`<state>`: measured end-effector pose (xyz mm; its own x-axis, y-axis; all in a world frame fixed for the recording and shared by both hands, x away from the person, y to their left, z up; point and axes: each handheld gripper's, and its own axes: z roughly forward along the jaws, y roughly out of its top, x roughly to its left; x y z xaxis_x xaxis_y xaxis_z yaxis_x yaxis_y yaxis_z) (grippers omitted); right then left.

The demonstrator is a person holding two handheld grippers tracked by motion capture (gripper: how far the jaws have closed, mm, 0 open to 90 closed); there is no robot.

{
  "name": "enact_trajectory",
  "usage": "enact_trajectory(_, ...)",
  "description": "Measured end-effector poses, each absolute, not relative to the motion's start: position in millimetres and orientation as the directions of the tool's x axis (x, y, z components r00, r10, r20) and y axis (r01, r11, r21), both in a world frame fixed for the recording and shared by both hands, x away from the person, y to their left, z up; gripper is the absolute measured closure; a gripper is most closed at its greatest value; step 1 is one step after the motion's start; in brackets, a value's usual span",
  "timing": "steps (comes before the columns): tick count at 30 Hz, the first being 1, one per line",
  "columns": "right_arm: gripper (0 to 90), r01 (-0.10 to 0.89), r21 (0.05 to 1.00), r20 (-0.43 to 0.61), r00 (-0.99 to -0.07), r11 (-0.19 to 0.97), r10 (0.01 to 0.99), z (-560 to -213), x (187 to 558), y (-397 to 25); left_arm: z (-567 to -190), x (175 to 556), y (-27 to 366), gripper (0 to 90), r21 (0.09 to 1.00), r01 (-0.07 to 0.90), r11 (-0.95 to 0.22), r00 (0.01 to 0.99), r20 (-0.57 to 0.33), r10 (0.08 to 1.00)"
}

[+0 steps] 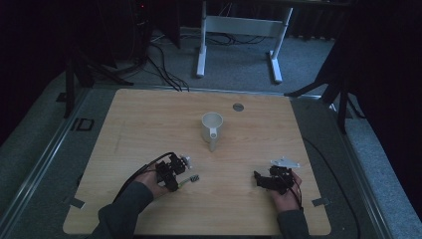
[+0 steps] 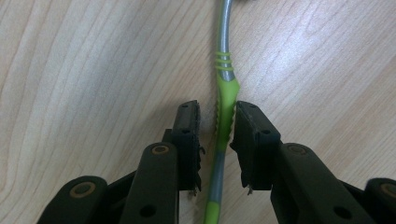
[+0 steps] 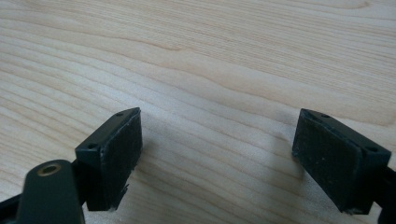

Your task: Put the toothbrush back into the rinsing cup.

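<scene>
A green and grey toothbrush point(image 2: 224, 56) lies flat on the wooden table point(image 1: 149, 114). My left gripper point(image 2: 217, 112) is open and straddles its handle; the handle rests against one jaw, and a gap remains at the other. From above, the left gripper point(image 1: 175, 183) sits at the table's front left, with the toothbrush point(image 1: 190, 179) poking out to its right. A white mug point(image 1: 212, 127) stands upright at the table's centre, its handle toward me. My right gripper point(image 1: 258, 178) is at the front right. Its jaws point(image 3: 219, 126) stand wide open over bare wood.
A small grey disc point(image 1: 238, 106) is set in the table near the far edge. Tape marks point(image 1: 321, 202) lie by the front corners. Beyond the table are a white desk frame point(image 1: 239, 30), floor cables and dark stands.
</scene>
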<state>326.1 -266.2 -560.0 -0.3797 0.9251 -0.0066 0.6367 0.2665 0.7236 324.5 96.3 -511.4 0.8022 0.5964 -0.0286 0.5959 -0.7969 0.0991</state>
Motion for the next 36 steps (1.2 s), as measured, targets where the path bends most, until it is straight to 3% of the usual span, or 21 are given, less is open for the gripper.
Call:
enact_trajectory(7, 15.7, 0.637, 0.724, -0.007, -0.38, 0.267, 0.925, -560.0, 326.1, -266.2, -515.2, 324.6, 96.4, 70.9, 0.093, 0.593, -0.8, 0.804, -0.034, 0.593)
enact_trajectory(17, 15.7, 0.637, 0.723, -0.006, -0.379, 0.266, 0.925, -560.0, 326.1, -266.0, -517.4, 323.9, 94.8, 81.1, 0.085, 0.578, -0.811, 0.816, -0.042, 0.577)
enact_trajectory(25, 15.7, 0.637, 0.723, -0.006, -0.38, 0.267, 0.925, -560.0, 326.2, -265.9, -516.6, 324.0, 96.5, 82.2, 0.068, 0.57, -0.818, 0.821, -0.052, 0.568)
enact_trajectory(36, 15.7, 0.639, 0.723, -0.004, -0.378, 0.264, 0.926, -560.0, 326.2, -265.6, -503.2, 326.9, 109.9, 82.3, 0.131, 0.61, -0.782, 0.792, -0.057, 0.608)
